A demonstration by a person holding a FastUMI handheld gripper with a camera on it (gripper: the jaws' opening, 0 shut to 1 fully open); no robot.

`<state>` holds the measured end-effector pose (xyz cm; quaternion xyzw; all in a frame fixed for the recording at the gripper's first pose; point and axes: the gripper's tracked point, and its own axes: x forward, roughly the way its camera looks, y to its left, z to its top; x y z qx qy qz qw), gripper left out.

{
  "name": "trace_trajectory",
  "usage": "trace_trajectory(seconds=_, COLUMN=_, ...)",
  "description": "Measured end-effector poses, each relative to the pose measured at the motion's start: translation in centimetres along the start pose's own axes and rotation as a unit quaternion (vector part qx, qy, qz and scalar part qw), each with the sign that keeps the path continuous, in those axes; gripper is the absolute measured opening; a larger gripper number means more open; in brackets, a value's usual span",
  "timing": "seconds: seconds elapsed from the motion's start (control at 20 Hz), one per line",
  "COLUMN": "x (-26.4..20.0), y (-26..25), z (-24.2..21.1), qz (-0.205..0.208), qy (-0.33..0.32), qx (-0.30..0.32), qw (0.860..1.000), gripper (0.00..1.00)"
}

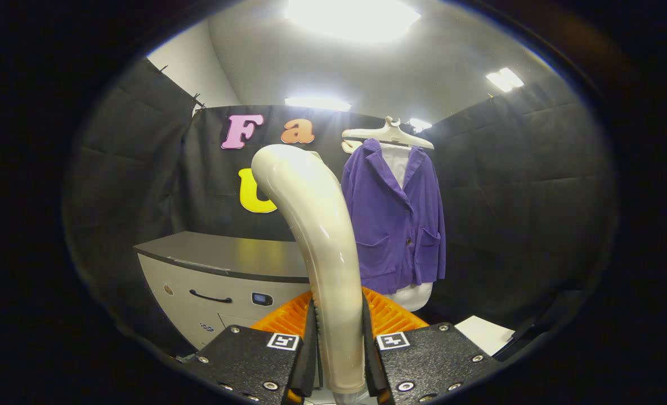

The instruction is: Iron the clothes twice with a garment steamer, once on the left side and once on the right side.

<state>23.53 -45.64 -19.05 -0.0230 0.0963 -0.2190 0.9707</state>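
Observation:
A cream-white garment steamer rises from between my fingers and curves over to the left at its top. My gripper is shut on its handle, with both fingers pressing the sides. Beyond the steamer and to its right, a purple jacket over a white shirt hangs on a white hanger against the booth wall. The jacket hangs some way off from the steamer head, which points away from it. The steamer hides the jacket's left edge.
A grey cabinet with a dark top, a handle and a small display stands to the left behind the steamer. An orange ribbed object lies just beyond the fingers. A white sheet lies at the lower right.

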Motion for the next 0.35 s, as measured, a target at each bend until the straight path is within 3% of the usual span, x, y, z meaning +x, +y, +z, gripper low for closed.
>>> trace_trajectory(seconds=0.35, x=-0.02, y=0.05, z=-0.09, qz=0.015, qy=0.005, qx=-0.008, qw=1.000, gripper=0.35)
